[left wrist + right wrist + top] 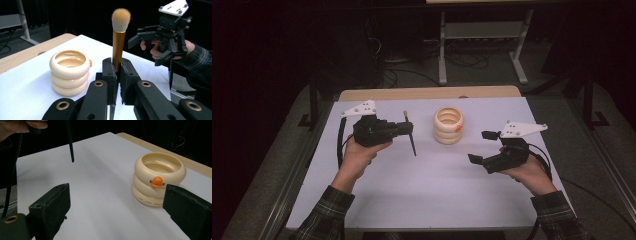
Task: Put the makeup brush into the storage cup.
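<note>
L gripper (116,75) clamped on makeup brush (118,37), upright; R gripper (484,147) jaws wide, nothing between; cream ringed holder (448,126) betw. them.

We hold our left gripper (408,129) level above the table, jaws clamped together, left hand (362,152) wrapped beneath its body. Our right gripper (482,146) points leftward, jaws spread wide apart, right hand (527,172) cradling it from below.
</note>
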Demonstrator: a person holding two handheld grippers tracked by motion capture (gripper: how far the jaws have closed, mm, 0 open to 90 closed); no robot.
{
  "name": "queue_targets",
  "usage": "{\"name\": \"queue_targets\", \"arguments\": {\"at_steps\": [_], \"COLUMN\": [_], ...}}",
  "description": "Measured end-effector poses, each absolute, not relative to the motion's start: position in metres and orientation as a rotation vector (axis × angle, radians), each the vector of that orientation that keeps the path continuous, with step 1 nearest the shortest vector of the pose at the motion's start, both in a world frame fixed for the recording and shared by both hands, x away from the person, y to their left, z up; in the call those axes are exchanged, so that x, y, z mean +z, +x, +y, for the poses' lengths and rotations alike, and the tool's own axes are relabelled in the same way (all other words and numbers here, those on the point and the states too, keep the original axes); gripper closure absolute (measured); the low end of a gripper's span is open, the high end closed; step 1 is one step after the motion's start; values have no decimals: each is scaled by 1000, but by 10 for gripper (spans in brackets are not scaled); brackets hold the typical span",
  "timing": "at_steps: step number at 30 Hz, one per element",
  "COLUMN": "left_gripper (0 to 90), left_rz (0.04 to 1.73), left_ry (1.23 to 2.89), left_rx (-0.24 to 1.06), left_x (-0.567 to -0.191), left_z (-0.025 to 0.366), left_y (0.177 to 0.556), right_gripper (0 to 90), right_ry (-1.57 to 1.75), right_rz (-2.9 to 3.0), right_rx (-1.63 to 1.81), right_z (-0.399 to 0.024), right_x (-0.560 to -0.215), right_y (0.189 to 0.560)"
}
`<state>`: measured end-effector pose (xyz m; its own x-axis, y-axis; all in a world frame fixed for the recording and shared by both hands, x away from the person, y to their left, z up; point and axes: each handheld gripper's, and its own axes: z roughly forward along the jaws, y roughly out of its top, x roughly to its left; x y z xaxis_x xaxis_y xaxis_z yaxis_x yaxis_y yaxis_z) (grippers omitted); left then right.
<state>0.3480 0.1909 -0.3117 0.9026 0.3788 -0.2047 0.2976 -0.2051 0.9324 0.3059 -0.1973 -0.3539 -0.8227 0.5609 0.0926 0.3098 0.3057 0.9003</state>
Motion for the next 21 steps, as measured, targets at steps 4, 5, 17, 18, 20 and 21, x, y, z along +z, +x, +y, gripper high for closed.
{"name": "queue_targets", "arguments": {"at_steps": [4,5,17,18,20,21], "left_gripper": [835,835,835,835,835,835], "left_rz": [513,515,509,510,508,508], "left_ry": [1806,1806,1809,1810,1812,1814], "left_rx": [83,82,83,85,85,90], "left_x": [-311,-311,-308,-308,-308,-307], "left_z": [190,190,178,176,173,171], "left_y": [355,357,372,373,376,378], "right_gripper": [69,69,69,69,69,69], "right_ry": [806,807,813,814,810,816], "right_rz": [2319,2317,2293,2292,2287,2285], "right_rx": [1541,1541,1569,1571,1572,1574], "right_z": [-202,-203,-210,-210,-211,-212], "right_x": [-354,-354,-351,-350,-349,-349], "right_y": [305,304,305,305,305,305]}}
